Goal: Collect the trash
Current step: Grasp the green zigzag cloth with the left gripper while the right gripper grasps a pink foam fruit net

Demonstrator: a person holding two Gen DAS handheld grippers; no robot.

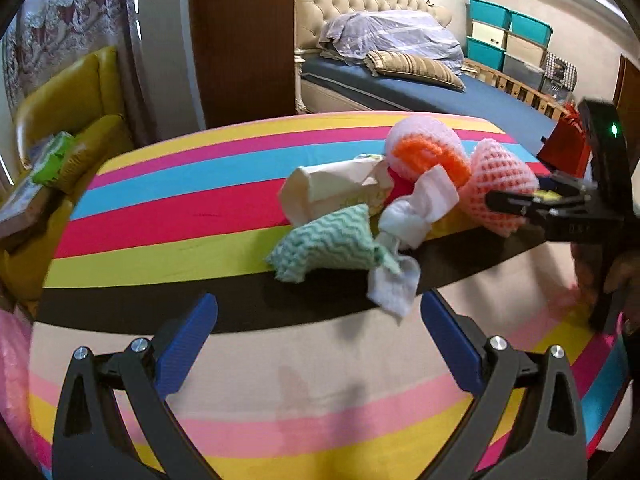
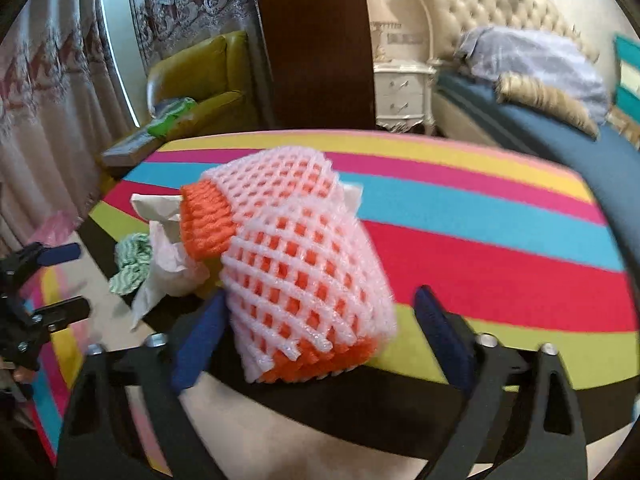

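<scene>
The trash pile [image 1: 360, 216] is lying mid-worktop [image 1: 168, 208] on striped cloth. Left tongs [image 1: 319, 340] are gaping, empty; right tongs [image 2: 320, 336] are standing apart around the foam net [image 2: 304, 280] — left pad touching.

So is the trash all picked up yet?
Not yet, nothing looks collected. The right gripper sits open around the pink foam fruit net, only its left pad against it, not clamped. The left gripper is open and empty. Still on the striped table: a green wavy cloth, crumpled white tissue, a cream paper packet and another foam net.
</scene>
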